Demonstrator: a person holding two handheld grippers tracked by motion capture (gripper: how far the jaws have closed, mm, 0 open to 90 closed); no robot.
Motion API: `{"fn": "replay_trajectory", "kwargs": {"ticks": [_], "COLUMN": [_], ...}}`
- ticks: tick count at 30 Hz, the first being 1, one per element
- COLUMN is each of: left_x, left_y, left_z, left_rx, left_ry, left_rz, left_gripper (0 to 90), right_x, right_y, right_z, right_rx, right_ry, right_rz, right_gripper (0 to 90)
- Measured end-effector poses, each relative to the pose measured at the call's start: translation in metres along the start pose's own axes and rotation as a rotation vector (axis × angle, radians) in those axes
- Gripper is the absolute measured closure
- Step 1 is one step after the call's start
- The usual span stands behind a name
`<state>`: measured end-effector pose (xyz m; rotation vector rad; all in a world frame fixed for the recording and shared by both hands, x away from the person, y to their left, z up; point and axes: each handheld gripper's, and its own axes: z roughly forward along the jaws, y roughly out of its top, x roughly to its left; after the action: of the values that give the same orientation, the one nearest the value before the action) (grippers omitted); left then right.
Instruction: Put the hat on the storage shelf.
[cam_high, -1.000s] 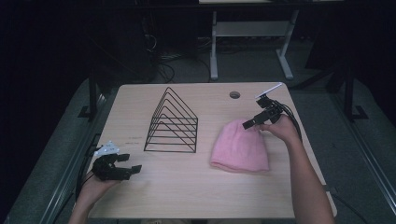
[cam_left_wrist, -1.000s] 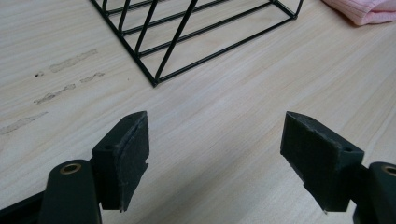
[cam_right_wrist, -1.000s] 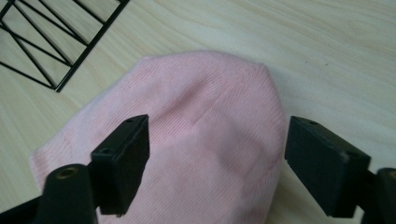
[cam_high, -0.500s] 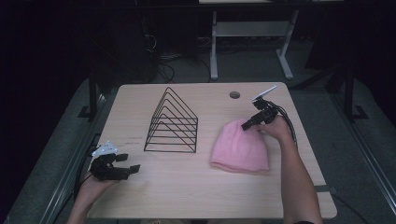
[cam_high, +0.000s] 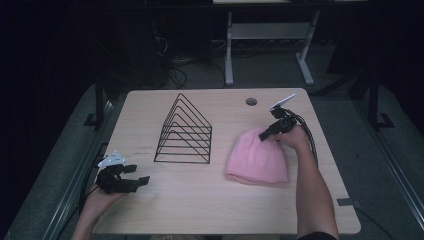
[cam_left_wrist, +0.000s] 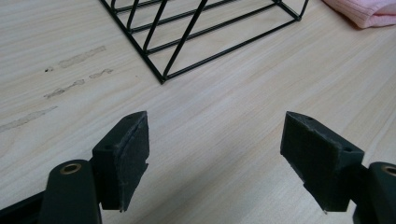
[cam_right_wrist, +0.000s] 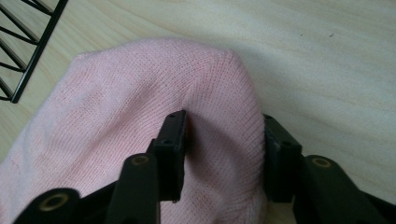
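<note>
the right gripper (cam_right_wrist: 219, 154) pinches a fold of the pink knit hat (cam_right_wrist: 116, 116) between its jaws, so squeeze firmly before lifting, while the left gripper (cam_left_wrist: 215, 158) waits open over bare table (cam_left_wrist: 219, 116).

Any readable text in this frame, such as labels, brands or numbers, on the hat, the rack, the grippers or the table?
None: no words, numbers or signs show on the pink knit hat, the black wire rack, the left gripper, the right gripper or the wooden table.
</note>
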<state>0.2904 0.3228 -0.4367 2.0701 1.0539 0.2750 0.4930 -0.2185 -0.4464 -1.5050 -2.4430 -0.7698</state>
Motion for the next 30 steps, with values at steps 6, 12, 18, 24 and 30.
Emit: {"fn": "replay_trajectory", "kwargs": {"ticks": [6,12,18,24,30], "left_x": [0.001,0.004,0.003,0.001,0.0], "left_y": [0.0,-0.002,-0.004,-0.003,0.0], "left_z": [0.001,0.002,0.002,0.003,0.002], "left_rx": [0.001,0.006,0.001,0.008,-0.004], "left_ry": [-0.009,-0.009,-0.011,-0.016,-0.018], "left_rz": [-0.005,-0.009,-0.03,-0.032,-0.031], "left_gripper": [24.0,24.0,24.0,24.1,24.0], "right_x": [0.001,0.001,0.004,0.014,0.027], "right_y": [-0.001,-0.001,-0.001,0.0,-0.001], "right_z": [0.001,0.001,-0.004,-0.021,-0.039], "right_rx": [0.007,-0.005,-0.027,-0.093,-0.146], "right_ry": [0.001,0.047,0.083,0.124,0.14], "right_rz": [0.003,0.003,-0.002,-0.055,-0.105], "right_gripper": [65.9,76.2,77.8,78.8,79.2]}}
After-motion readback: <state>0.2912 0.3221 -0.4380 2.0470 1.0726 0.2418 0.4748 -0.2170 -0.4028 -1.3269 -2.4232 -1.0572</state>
